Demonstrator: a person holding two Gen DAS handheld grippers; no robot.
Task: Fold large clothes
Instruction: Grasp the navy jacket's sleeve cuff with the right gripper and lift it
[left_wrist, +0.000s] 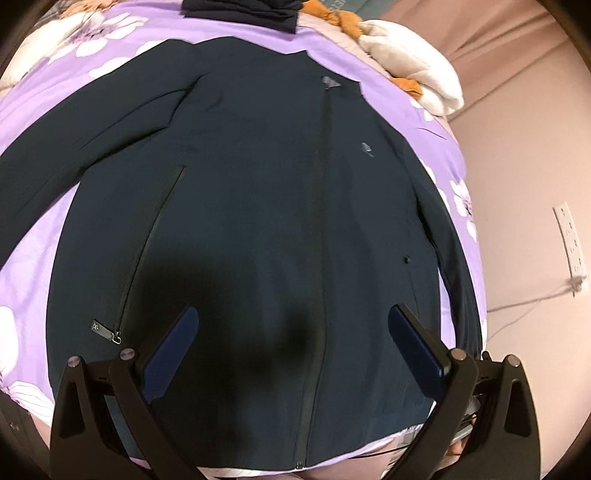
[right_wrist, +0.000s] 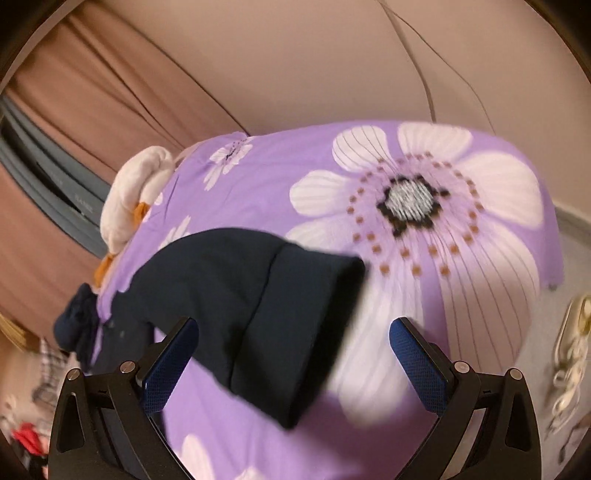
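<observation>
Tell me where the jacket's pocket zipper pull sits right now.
In the left wrist view the pocket zipper pull lies low on the left of the dark jacket, just above and left of the open left gripper.

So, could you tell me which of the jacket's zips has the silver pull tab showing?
The slanted pocket zip, left of the jacket's long centre zip. Its silver tab lies at its lower end, near the left gripper.

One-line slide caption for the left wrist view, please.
Open left gripper hovers over a dark zip-front jacket spread flat on a purple floral bedsheet.
</observation>
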